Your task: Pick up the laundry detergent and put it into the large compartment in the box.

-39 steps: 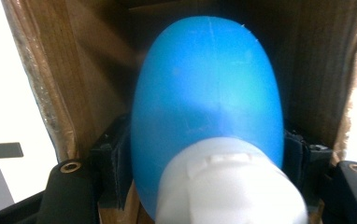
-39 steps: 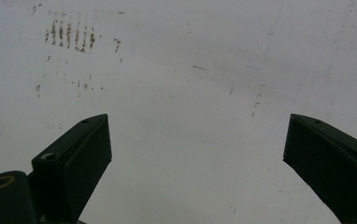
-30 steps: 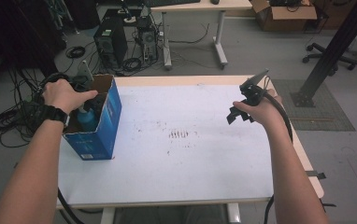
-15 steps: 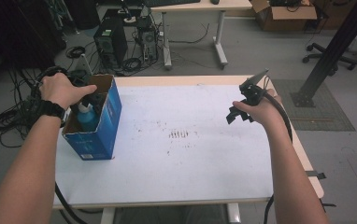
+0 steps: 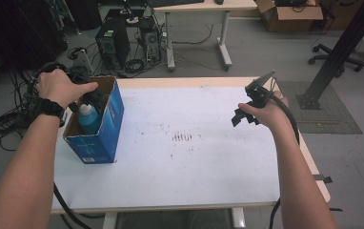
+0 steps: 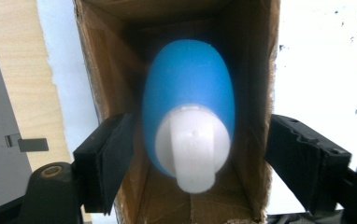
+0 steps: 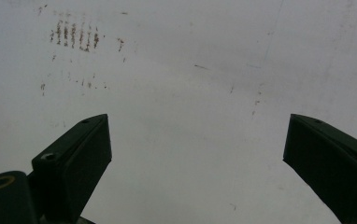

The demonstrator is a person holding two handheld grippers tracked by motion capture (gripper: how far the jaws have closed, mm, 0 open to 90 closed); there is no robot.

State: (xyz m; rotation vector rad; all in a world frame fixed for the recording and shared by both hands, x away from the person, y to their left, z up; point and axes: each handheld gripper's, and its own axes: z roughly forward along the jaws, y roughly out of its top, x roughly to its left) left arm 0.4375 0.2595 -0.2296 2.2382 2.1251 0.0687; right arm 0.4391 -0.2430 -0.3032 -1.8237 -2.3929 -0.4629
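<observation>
**Blue bottle stands in the box, left gripper spread over it**

An open blue cardboard box (image 5: pixel 101 131) stands near the left edge of the white counter (image 5: pixel 189 176). Inside it a blue bottle (image 6: pixel 188 79) with a white cap (image 6: pixel 193 144) stands upright, filling much of the narrow brown interior; in the high view the bottle (image 5: pixel 88 119) shows through the box's open top.

The lower part of the bottle and the box floor are hidden by the bottle's own shoulder and cap, and any label on it cannot be made out. In the high view the person's left hand (image 5: pixel 58 88) covers most of the left gripper (image 6: pixel 197 154).

That gripper hangs directly above the bottle, pointing down into the box. Its jaws have just been opening and stand spread on either side of the cap, clear of it, with the bottle between them but not pressed.

The right gripper (image 7: pixel 197 154), held in the right hand (image 5: pixel 266 114) well apart over the right side of the counter, has its jaws spread wide with nothing but bare, faintly marked counter between them.
</observation>
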